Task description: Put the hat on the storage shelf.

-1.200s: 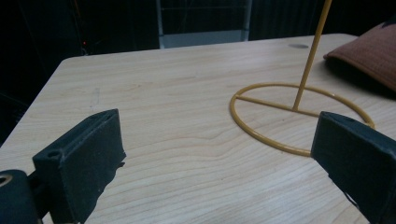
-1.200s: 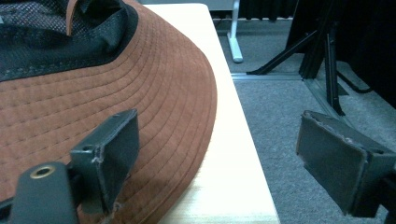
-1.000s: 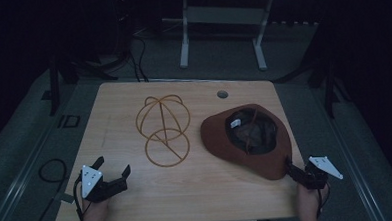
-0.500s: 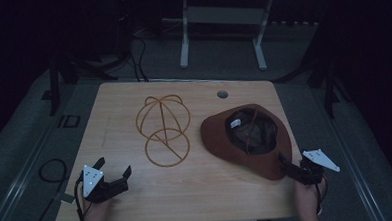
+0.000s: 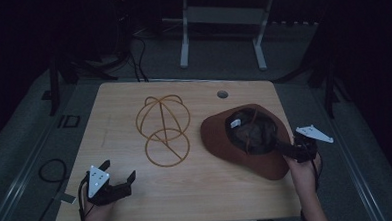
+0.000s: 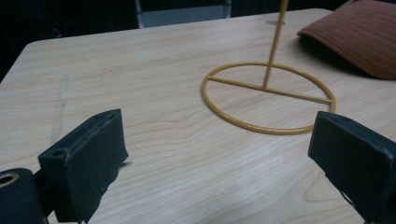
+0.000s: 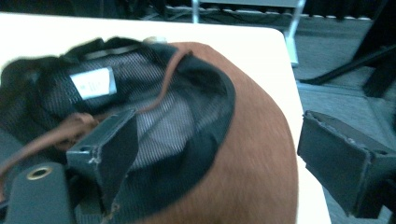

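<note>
Two grippers out: my right gripper (image 5: 280, 148) gapes wide astride the brim of the hat (image 5: 220, 139), lying crown-down near the table's right edge, ready to clamp; left gripper (image 5: 118, 178) waits wide open at the front-left corner, facing the stand (image 5: 164, 129).

One wooden table (image 5: 197, 190) fills the middle of the high view. On it lie two things: one brown hat (image 5: 220, 139), upside down at centre right, and one yellow wire hat stand (image 5: 163, 127) at centre. The stand has one round base ring and one upright post. The hat holds one white label (image 5: 235, 123) and one brown cord. Two grippers: one left gripper (image 5: 118, 181) at lower left, one right gripper (image 5: 280, 148) at lower right. One round hole (image 5: 222, 94) marks the tabletop.
</note>
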